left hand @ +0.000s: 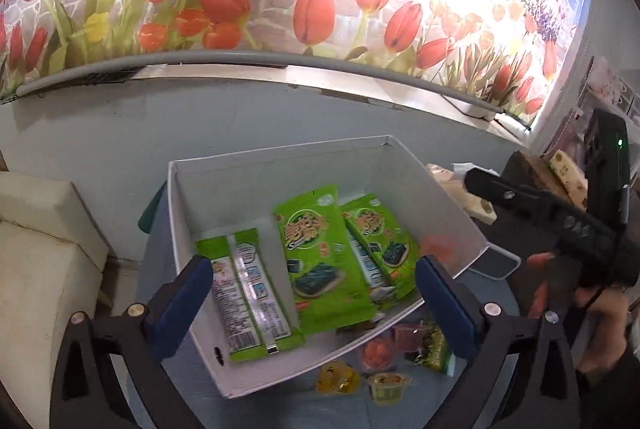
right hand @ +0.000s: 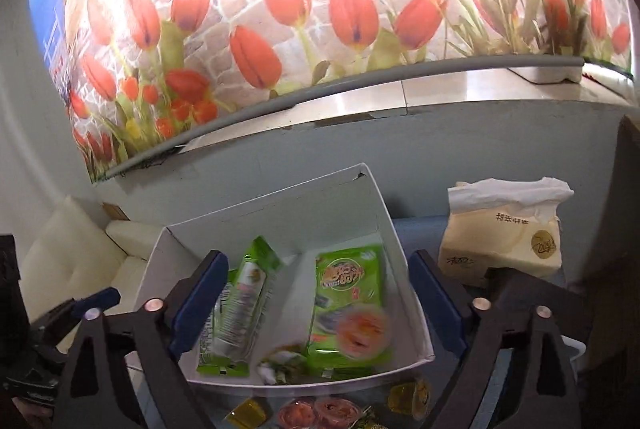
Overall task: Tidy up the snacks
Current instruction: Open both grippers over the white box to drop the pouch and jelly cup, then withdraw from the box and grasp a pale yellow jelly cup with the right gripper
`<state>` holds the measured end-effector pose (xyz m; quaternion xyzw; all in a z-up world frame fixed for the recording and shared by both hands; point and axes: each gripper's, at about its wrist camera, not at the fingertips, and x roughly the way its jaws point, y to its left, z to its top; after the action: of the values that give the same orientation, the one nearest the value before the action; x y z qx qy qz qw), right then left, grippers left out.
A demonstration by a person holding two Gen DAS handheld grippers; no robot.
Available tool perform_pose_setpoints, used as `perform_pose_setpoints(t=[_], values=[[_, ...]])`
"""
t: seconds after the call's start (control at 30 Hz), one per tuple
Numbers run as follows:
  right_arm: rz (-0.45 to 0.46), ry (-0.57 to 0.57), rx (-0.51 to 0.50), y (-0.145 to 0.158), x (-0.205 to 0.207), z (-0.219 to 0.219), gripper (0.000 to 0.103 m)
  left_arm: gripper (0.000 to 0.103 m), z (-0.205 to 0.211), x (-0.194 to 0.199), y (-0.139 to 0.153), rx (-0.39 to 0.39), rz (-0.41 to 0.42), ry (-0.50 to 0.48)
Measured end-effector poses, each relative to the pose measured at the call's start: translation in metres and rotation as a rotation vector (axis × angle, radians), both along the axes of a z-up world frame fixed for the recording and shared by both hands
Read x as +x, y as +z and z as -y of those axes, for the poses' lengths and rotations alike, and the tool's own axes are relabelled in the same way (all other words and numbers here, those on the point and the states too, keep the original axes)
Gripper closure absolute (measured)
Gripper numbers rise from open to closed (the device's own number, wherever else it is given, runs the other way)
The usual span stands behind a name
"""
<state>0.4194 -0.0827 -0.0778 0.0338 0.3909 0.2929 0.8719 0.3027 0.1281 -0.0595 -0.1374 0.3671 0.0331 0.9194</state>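
Both wide open over the white box [left hand: 280,165]: left gripper [left hand: 314,303] and right gripper [right hand: 320,303], nothing pinched. Green seaweed packs [left hand: 316,249] inside, jelly cups [left hand: 386,387] just outside.

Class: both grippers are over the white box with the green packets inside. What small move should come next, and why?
Probably lower one open gripper, say the right gripper, onto a jelly cup on the table in front of the white box. Both it and the left gripper are empty, the green packets already lie inside, and several small cups are outside.
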Motion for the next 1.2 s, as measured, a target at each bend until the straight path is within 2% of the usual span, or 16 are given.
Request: perform_pose_setpoints(t=[0.13,0.27,0.6,0.77,0.93,1.07,1.2], values=[[-0.023,0.017,0.025,0.004,-0.005,0.005,0.000,0.000,0.004,-0.006,0.001,0.042,0.012,0.004],[0.019,0.021,0.013,0.010,-0.017,0.003,0.000,0.000,0.013,-0.014,0.007,0.081,0.024,-0.005],[0.068,0.040,-0.019,0.017,-0.067,0.012,0.000,0.000,0.027,-0.037,0.019,0.097,0.012,-0.011],[0.087,0.040,-0.101,0.004,-0.117,0.036,0.000,0.000,0.038,-0.080,0.025,0.123,0.034,-0.039],[0.061,0.041,-0.089,-0.014,-0.166,0.062,0.000,0.000,0.053,-0.142,0.023,0.145,0.056,-0.034],[0.055,0.046,-0.121,-0.033,-0.208,0.070,0.000,0.000,0.063,-0.186,0.013,0.109,0.065,-0.044],[-0.005,0.059,-0.100,-0.050,-0.242,0.075,0.000,0.000,0.067,-0.222,-0.007,0.091,0.027,-0.012]])
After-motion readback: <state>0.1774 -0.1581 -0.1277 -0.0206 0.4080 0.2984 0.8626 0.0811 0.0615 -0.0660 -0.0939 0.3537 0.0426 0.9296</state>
